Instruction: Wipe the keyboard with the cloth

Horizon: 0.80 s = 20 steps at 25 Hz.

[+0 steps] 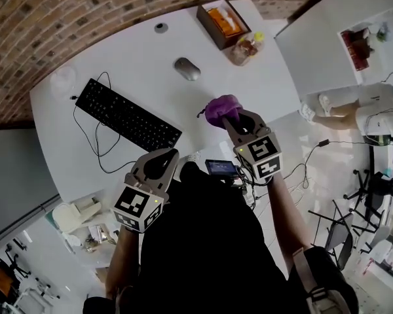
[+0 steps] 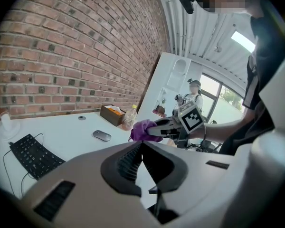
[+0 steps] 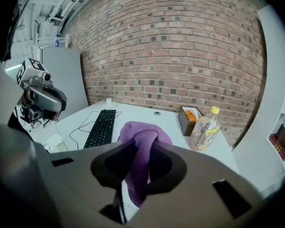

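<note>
A black keyboard [image 1: 128,115] lies on the white desk [image 1: 144,57], left of centre, its cable looped beside it. My right gripper [image 1: 230,116] is shut on a bunched purple cloth [image 1: 221,108], held over the desk's near right part, apart from the keyboard. In the right gripper view the cloth [image 3: 142,133] hangs between the jaws of the right gripper [image 3: 145,147], with the keyboard [image 3: 100,127] ahead to the left. My left gripper [image 1: 162,159] hovers by the desk's near edge, just off the keyboard's right end. The left gripper [image 2: 141,144] is shut with nothing between its fingers.
A grey mouse [image 1: 187,69] lies beyond the cloth. A brown box [image 1: 223,23] and a plastic bottle [image 1: 245,48] stand at the far right corner. A clear cup [image 1: 62,78] stands far left. A small screen device [image 1: 221,167] sits at the near edge.
</note>
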Tool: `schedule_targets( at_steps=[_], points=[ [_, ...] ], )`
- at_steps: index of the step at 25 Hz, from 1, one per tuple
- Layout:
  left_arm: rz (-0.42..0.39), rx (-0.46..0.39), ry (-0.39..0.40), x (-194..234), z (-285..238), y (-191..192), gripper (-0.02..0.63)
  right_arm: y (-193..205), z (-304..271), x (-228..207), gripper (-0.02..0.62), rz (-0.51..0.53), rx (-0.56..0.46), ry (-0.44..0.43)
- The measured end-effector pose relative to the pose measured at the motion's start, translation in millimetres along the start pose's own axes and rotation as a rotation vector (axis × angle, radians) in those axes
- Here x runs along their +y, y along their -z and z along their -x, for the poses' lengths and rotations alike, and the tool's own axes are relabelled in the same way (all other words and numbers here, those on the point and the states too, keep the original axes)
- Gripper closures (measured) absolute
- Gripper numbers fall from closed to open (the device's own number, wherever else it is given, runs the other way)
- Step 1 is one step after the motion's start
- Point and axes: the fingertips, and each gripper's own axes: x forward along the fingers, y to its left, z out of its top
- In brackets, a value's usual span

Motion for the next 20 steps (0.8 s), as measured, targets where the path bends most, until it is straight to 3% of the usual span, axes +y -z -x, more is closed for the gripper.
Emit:
schedule_targets(
  at_steps=[20],
  points=[
    [0.052,0.037,-0.108,5.2,17.0,15.7,0.591,115.8,-66.2,-11.4,0.522,-0.021,0.262,-0.066]
  ],
)
